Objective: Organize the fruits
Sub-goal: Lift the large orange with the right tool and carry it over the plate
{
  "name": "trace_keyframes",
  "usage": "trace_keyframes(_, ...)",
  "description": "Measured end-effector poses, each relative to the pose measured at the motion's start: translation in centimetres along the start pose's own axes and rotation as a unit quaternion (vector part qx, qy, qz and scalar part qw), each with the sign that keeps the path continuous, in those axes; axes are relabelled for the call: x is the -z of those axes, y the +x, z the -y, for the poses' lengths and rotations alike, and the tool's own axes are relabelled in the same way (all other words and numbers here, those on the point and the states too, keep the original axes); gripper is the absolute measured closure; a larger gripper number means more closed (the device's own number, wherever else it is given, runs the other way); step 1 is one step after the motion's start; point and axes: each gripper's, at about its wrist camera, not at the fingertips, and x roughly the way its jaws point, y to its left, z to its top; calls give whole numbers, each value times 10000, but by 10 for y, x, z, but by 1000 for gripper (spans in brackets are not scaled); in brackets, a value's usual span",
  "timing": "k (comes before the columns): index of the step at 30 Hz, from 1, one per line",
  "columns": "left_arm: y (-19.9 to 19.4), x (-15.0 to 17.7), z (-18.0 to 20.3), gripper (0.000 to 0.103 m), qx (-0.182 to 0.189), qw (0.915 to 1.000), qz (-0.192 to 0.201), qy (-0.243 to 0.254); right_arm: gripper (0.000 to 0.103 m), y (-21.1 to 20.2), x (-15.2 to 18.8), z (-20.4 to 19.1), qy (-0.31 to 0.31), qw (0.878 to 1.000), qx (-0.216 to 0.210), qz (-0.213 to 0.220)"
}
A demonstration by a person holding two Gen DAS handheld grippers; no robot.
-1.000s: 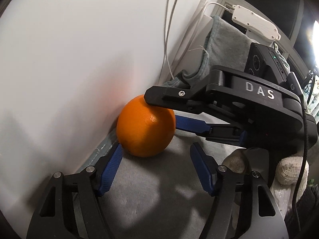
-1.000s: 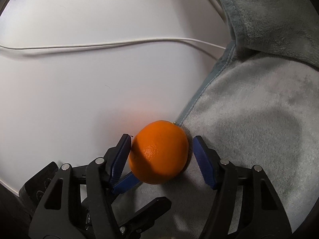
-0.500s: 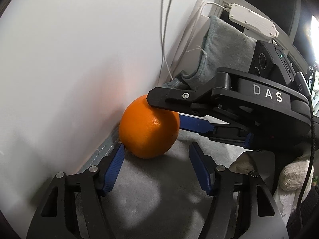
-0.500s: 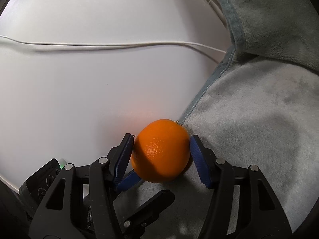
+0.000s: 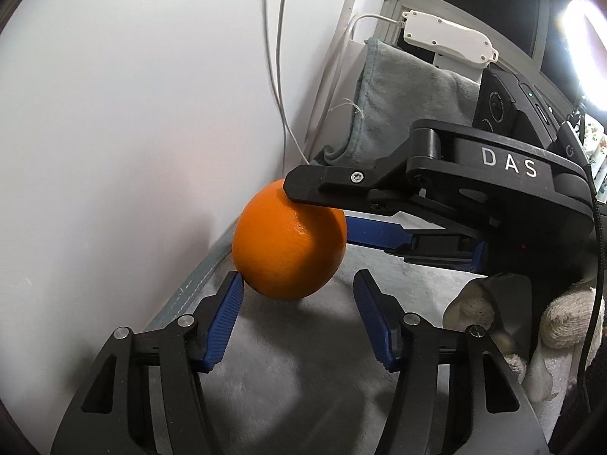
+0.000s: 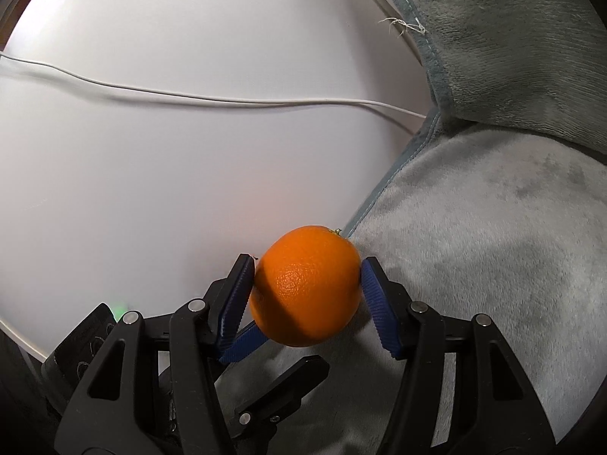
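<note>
An orange [image 5: 288,242] is at the edge of a grey plush cloth [image 5: 288,371], close against a white wall. My right gripper [image 6: 305,284] is shut on the orange [image 6: 307,288], a blue pad on each side; in the left wrist view it reaches in from the right [image 5: 379,197]. My left gripper [image 5: 297,303] is open just in front of the orange, its left pad [image 5: 227,311] near the fruit's lower left and its right pad apart from it.
The white wall [image 5: 132,113] stands at the left with white cables [image 6: 227,100] along it. A folded grey cloth [image 6: 512,38] rises behind. A white power adapter [image 5: 447,38] and knitted cream objects [image 5: 565,318] are at the right.
My right gripper's pads have closed in onto the orange. The orange now sits higher against the wall, seemingly lifted slightly. My left gripper stays open.
</note>
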Motion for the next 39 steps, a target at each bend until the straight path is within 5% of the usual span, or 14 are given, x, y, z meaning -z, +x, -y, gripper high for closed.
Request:
trace_keyframes(12, -24, 5, 4, 44, 82, 9996, 251, 54, 42, -19, 14, -9, -103, 9998, -26, 149)
trace_keyframes(39, -67, 9, 80, 48, 614, 9938, 719, 593, 42, -158, 44, -29, -240, 9937, 243, 1071)
